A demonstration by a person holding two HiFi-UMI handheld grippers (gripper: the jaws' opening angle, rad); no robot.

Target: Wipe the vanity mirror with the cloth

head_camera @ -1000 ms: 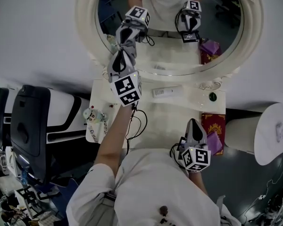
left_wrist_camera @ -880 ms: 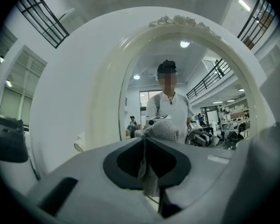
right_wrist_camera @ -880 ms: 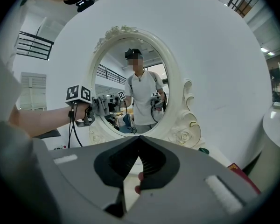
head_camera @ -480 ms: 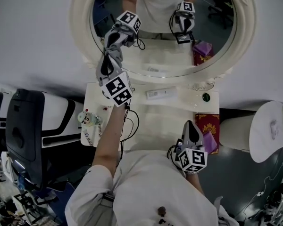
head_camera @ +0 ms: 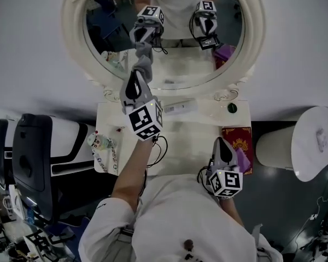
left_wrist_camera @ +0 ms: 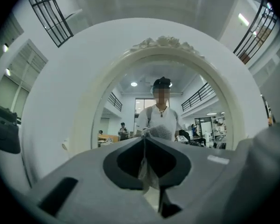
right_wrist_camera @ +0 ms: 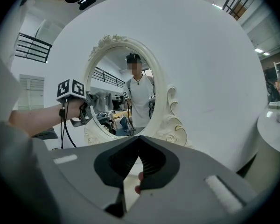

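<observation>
Head view: left gripper (head_camera: 138, 74) clamps cloth (head_camera: 145, 65) against mirror (head_camera: 177, 59); right gripper (head_camera: 221, 141) closed, empty.

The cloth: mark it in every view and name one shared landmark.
Head view: cloth upper centre, at the mirror, ahead of the left tool.
Left gripper view: cloth low centre, pinched in that tool.
Right gripper view: cloth left of centre, against the mirror.
Shared landmark: cream oval frame.

The mirror (head_camera: 180, 48) glass to the right of the left gripper (head_camera: 139, 74) and its cloth (head_camera: 144, 62) lies open, ringed by the raised carved frame (head_camera: 75, 42). Below, the middle of the surface (head_camera: 180, 138) is bare; a white tube (head_camera: 179, 107) and a small green thing (head_camera: 232, 108) lie just under the frame, a red box (head_camera: 239, 145) by the right edge
</observation>
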